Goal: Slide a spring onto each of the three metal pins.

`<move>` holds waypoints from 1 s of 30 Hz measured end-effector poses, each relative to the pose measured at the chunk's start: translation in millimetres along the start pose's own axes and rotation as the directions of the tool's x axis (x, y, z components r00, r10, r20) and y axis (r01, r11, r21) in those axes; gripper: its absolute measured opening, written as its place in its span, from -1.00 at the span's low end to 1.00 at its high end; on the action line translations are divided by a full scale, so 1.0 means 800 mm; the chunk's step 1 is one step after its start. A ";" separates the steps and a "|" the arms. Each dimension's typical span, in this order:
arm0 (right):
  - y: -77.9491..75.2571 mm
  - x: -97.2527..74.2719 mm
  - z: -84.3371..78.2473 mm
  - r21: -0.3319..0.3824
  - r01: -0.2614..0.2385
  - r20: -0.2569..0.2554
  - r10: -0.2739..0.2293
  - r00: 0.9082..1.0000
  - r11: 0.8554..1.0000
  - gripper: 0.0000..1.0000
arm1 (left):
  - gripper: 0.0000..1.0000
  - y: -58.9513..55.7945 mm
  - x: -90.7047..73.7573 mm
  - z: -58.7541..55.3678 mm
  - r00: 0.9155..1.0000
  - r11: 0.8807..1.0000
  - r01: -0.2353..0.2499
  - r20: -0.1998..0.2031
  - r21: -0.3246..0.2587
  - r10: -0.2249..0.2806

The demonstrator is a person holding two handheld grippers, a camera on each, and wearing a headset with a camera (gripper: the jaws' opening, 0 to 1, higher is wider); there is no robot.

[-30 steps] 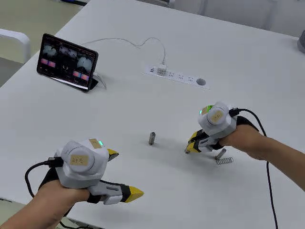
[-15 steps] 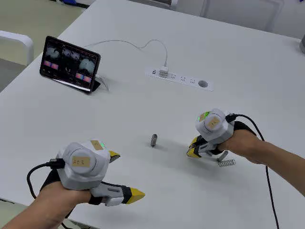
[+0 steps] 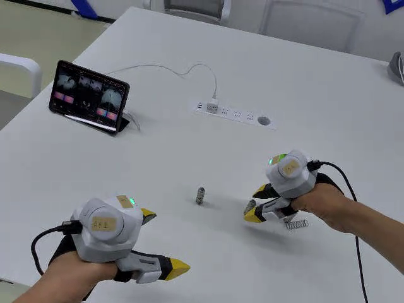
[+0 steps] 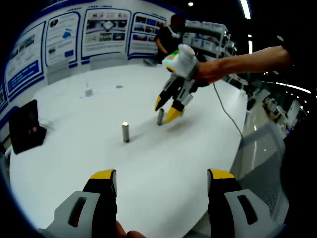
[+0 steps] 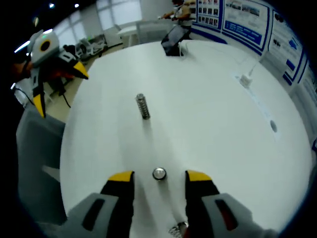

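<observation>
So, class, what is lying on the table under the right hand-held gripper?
A loose spring lies on its side beneath the right hand-held gripper, and an upright metal pin stands between its jaws. The hand covers the table behind them.

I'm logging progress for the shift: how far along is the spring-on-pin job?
Done: one sprung pin stands upright. In hand: the right claw is open, its jaws either side of a bare pin, not gripping it. Left: a loose spring lies on the table by that claw, so this pin needs one, and the task wants three. The left claw is open and idle.
</observation>
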State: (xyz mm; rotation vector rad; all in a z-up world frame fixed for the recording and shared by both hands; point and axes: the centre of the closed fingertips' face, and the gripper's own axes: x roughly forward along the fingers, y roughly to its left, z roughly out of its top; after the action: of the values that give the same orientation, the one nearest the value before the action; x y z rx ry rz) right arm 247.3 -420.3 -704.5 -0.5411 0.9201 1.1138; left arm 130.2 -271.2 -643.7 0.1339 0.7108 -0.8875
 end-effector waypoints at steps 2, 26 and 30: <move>-0.001 -0.004 -0.001 0.016 0.001 0.008 -0.002 1.000 1.000 -0.14 | 0.52 -0.001 0.000 0.002 1.000 1.000 0.001 0.004 -0.001 -0.001; 0.000 -0.052 0.016 0.136 0.029 0.178 -0.054 0.982 0.990 0.08 | 0.53 -0.010 0.005 0.007 1.000 1.000 0.016 0.001 0.016 -0.016; -0.002 -0.060 0.022 0.153 0.035 0.207 -0.066 0.976 0.988 0.10 | 0.53 -0.011 0.005 0.009 1.000 1.000 0.017 0.003 0.019 -0.017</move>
State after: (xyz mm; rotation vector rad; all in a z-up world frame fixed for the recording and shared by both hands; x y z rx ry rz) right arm 248.2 -432.1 -654.9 -0.3150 0.7920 1.0256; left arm 129.2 -282.5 -638.9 0.1436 0.7011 -0.9106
